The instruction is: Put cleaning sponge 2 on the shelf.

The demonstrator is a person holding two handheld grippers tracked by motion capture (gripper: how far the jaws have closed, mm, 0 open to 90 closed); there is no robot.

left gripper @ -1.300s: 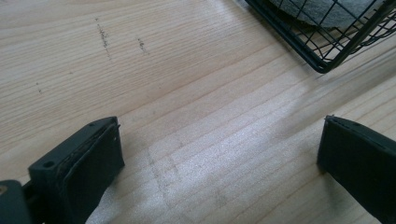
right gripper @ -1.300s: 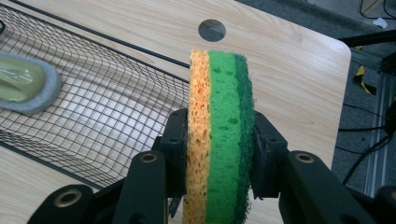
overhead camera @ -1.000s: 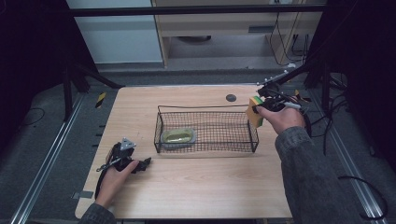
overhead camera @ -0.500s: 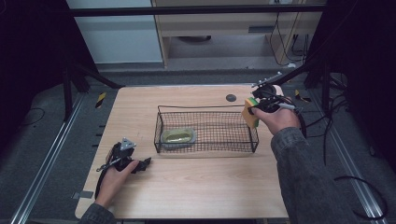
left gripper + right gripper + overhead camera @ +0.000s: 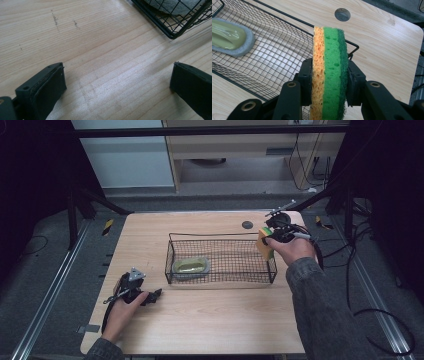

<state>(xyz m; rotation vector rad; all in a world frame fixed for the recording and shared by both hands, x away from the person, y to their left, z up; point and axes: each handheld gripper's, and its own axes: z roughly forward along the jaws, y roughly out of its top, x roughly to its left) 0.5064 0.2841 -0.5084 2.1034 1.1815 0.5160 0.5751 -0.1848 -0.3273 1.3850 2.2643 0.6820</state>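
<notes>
Wooden table (image 5: 210, 320), high view: right gripper (image 5: 270, 237) holds a sponge (image 5: 264, 243) on edge at the right end of the wire basket (image 5: 220, 262), about level with its rim; a scrub pad (image 5: 190, 265) lies inside at the basket's left end. Left gripper (image 5: 150, 296) rests on the table near the front left edge, well apart from the basket. Left gripper view: jaws spread wide, bare wood between them, basket corner (image 5: 172, 25) ahead. Right gripper view: jaws clamped on both faces of the sponge (image 5: 329, 72), orange, light green and dark green layers upright, basket (image 5: 272, 57) below and left.
</notes>
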